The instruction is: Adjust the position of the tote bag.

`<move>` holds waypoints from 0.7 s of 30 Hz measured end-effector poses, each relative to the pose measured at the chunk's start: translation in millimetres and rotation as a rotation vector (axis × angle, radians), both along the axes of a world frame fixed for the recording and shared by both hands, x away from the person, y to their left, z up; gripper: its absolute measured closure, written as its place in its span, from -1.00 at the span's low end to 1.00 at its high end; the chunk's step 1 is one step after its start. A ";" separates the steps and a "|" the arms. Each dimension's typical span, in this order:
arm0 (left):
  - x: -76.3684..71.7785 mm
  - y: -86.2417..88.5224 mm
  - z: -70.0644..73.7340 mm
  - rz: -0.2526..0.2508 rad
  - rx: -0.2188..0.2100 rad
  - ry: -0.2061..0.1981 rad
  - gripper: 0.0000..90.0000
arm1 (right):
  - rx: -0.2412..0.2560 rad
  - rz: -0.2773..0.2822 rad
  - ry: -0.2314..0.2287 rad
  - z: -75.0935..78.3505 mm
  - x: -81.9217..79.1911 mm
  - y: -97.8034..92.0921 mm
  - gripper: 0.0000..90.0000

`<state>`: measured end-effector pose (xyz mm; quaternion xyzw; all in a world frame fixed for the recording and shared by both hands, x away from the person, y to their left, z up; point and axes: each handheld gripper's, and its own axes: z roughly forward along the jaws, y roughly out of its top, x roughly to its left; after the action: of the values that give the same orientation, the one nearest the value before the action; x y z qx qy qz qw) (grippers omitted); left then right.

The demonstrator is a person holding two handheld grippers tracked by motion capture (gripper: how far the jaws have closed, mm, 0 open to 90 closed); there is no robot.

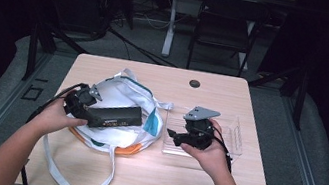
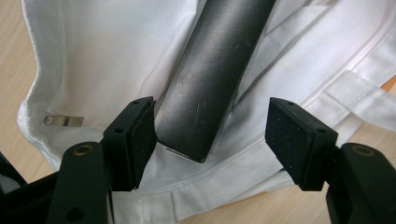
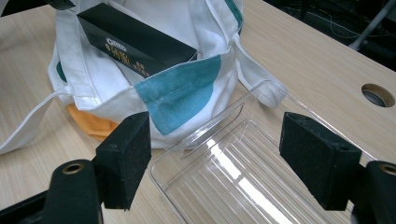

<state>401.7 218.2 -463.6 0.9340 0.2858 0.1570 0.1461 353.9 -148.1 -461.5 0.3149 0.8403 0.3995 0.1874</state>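
A white tote bag (image 1: 122, 93) with teal and orange patches lies left of centre on the wooden table. A long black box (image 1: 115, 115) rests across its opening. My left gripper (image 1: 88, 110) is at the box's left end. In the left gripper view the gripper (image 2: 217, 140) is open, and the box's end (image 2: 215, 70) sits between the pads, close to the left one. My right gripper (image 1: 173, 135) hovers open over a clear plastic tray (image 1: 239, 135). In the right gripper view the gripper (image 3: 215, 154) frames the tray (image 3: 243, 182), with the bag (image 3: 182, 88) and the box (image 3: 135, 42) beyond.
The bag's long white strap (image 1: 87, 181) trails to the table's front edge. A round cable hole (image 1: 195, 83) sits near the far edge of the table. A dark chair (image 1: 224, 26) and a white table leg (image 1: 170, 22) stand beyond.
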 end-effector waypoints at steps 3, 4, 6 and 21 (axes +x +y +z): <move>4.9 -2.4 -2.1 -0.014 0.028 0.015 -0.27 | -0.002 0.000 0.003 -0.9 0.6 -0.4 -0.45; 6.4 -3.5 -2.9 -0.022 0.037 0.022 -0.28 | -0.004 -0.001 0.004 -1.3 0.7 -0.5 -0.45; 8.7 -5.7 -5.5 -0.037 0.047 0.032 -0.31 | -0.013 0.000 0.007 -2.0 1.3 -0.7 -0.45; 33.3 -16.0 -26.6 -0.070 0.127 0.110 -0.31 | -0.011 -0.001 0.019 -5.5 2.3 -0.7 -0.45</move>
<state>435.0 202.2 -490.2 0.9580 0.2502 0.1180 0.0759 356.2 -148.8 -466.9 0.3179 0.8440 0.3920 0.1813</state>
